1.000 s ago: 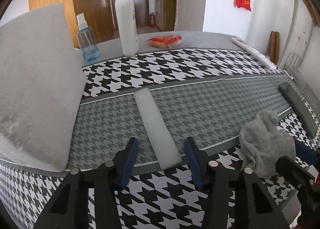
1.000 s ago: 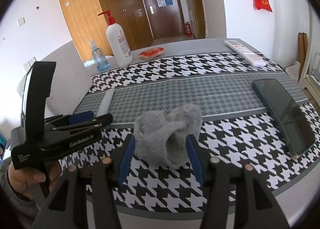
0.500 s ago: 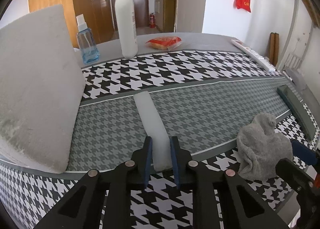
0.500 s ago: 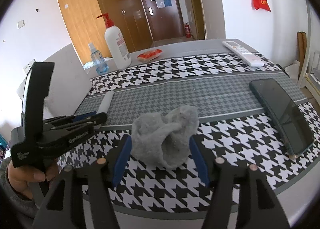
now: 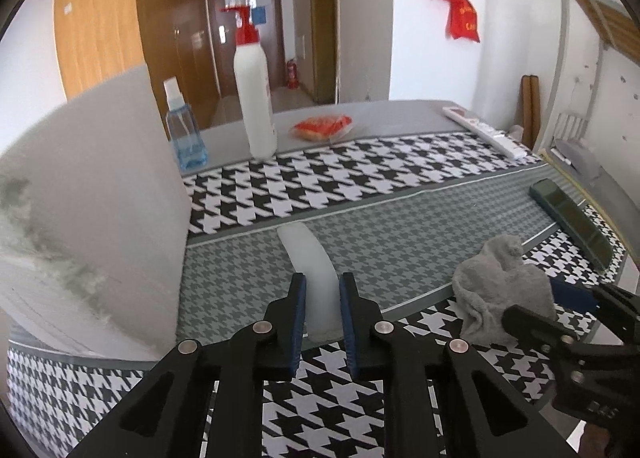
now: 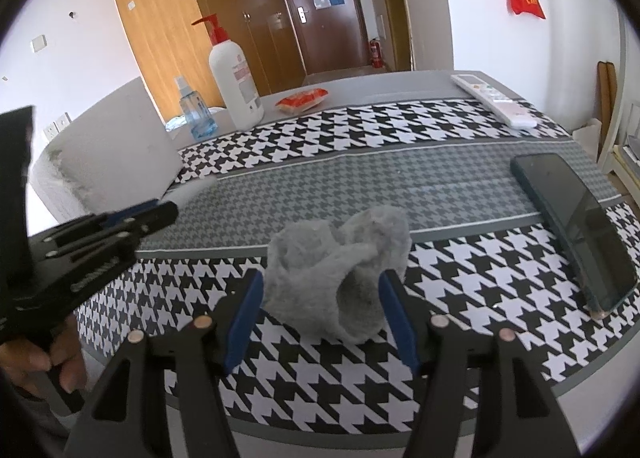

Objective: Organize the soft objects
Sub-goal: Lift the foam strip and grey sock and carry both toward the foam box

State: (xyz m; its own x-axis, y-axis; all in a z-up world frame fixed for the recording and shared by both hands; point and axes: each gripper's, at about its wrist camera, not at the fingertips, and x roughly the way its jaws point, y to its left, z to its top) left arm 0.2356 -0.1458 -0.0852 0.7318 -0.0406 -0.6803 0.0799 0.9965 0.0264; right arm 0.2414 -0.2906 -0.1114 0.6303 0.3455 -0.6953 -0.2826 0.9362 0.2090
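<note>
While the left gripper pinches the near end of a white foam strip, which bows upward toward twelve o'clock, the right gripper stands open around a crumpled grey cloth without visibly squeezing it. Gathering seems underway; next, likely lift the strip clear. Open tablecloth lies ahead, a foam block at nine o'clock, a phone at two.

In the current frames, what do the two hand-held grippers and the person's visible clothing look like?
Both are black angular plastic frames with silver rivets and blue pads on the two fingers. The left hand-held gripper carries pale lettering on its side, blurred in the right wrist view. The right hand-held gripper matches it. A grey sleeve shows at the left hand. No cables visible.
</note>
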